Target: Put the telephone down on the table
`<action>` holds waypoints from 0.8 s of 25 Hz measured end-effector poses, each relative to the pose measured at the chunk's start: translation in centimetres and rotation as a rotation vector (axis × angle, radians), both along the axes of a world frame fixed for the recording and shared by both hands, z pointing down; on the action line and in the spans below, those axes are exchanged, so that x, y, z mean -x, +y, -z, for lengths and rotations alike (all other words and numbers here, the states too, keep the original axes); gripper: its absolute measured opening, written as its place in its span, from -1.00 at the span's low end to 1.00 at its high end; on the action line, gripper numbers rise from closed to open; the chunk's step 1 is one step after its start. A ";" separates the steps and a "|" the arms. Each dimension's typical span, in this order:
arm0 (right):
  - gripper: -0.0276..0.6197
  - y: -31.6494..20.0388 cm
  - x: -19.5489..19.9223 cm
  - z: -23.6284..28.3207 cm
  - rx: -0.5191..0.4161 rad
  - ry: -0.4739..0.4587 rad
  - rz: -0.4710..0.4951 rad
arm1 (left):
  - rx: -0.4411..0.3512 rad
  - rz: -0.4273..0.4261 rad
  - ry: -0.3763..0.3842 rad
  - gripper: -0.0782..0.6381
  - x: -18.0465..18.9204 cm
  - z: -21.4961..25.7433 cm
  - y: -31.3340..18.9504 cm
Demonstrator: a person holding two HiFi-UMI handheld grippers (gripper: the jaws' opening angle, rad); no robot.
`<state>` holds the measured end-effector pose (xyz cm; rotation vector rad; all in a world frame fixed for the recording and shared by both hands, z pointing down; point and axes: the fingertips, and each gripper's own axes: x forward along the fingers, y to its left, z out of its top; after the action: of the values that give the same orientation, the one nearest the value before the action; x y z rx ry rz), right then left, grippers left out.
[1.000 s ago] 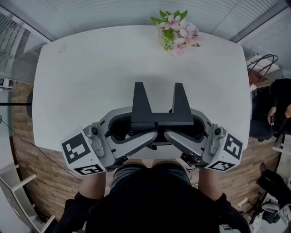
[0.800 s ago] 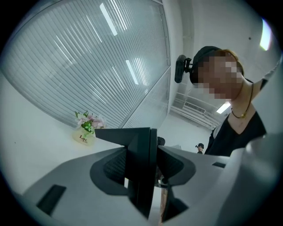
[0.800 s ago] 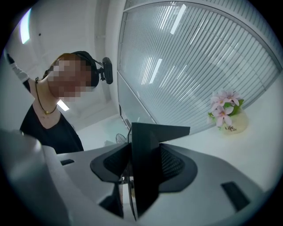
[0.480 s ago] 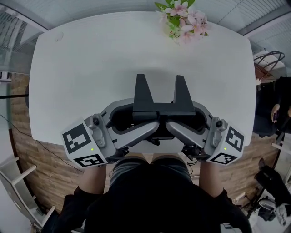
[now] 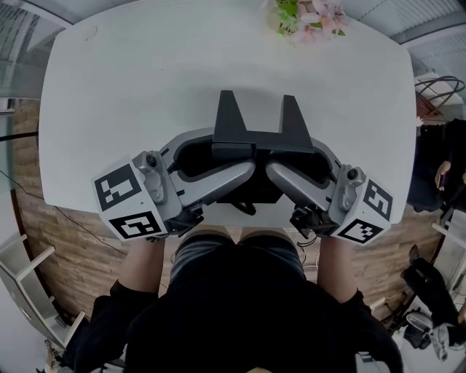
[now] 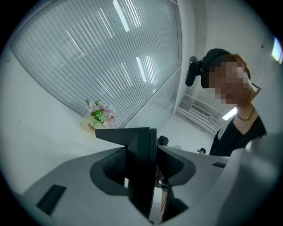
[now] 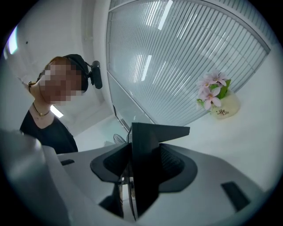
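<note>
The telephone point(image 5: 256, 132) is a dark grey body with two wedge-shaped prongs that point away from me. It hangs level over the near half of the white table point(image 5: 131, 87). My left gripper point(image 5: 231, 154) is shut on its left end and my right gripper point(image 5: 288, 156) on its right end. In the left gripper view the dark telephone point(image 6: 140, 159) stands edge-on, pressed between the grey jaws of the left gripper point(image 6: 142, 176). In the right gripper view the telephone point(image 7: 145, 163) sits the same way in the right gripper point(image 7: 140, 176). Whether it touches the table I cannot tell.
A small pot of pink flowers point(image 5: 312, 17) stands at the table's far edge, also visible as flowers point(image 6: 100, 115) and flowers point(image 7: 216, 98). A wire-frame chair point(image 5: 437, 86) and a seated person point(image 5: 440, 171) are at the right. A ribbed glass wall point(image 7: 190, 48) is behind the table.
Both grippers have sunk toward the table with the telephone still clamped between them, and they have rolled a little. The jaws have not moved.
</note>
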<state>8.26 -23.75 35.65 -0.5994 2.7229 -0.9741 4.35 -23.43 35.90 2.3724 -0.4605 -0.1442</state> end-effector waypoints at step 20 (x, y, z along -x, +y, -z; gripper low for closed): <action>-0.26 -1.5 0.0 -3.4 0.101 0.013 -0.012 | 0.098 -0.004 -0.004 -0.19 -0.1 -3.3 -1.5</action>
<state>8.28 -25.29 39.05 -0.6402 2.6909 -1.1146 4.47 -24.95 39.20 2.2781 -0.4543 -0.1125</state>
